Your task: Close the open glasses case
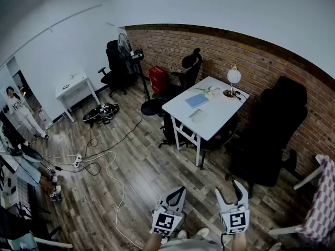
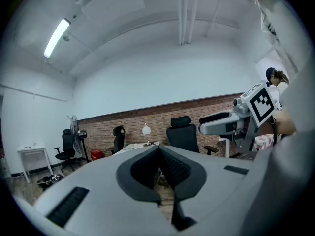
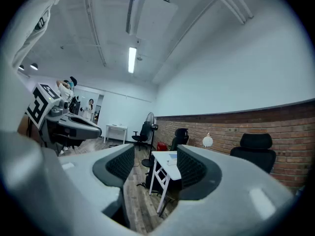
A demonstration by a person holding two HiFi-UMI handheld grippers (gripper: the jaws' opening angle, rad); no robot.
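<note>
The glasses case point(image 1: 198, 115) seems to be the small pale grey thing lying flat on the white bench point(image 1: 220, 109), right of centre in the head view and just below a blue pad point(image 1: 197, 100); it is too small for me to tell its long axis or which way it opens. The slim-legged, rectangular bench also carries a globe lamp point(image 1: 233, 76) and stands on a grey-brown plank floor point(image 1: 131, 182) against a curved red brick wall point(image 1: 251, 51), with black padded chairs point(image 1: 272, 135) around it. At the bottom edge, well away from the bench, my left gripper point(image 1: 180, 191) has its ribbed dark tips together on nothing, while my right gripper point(image 1: 230, 188) is spread and empty.
</note>
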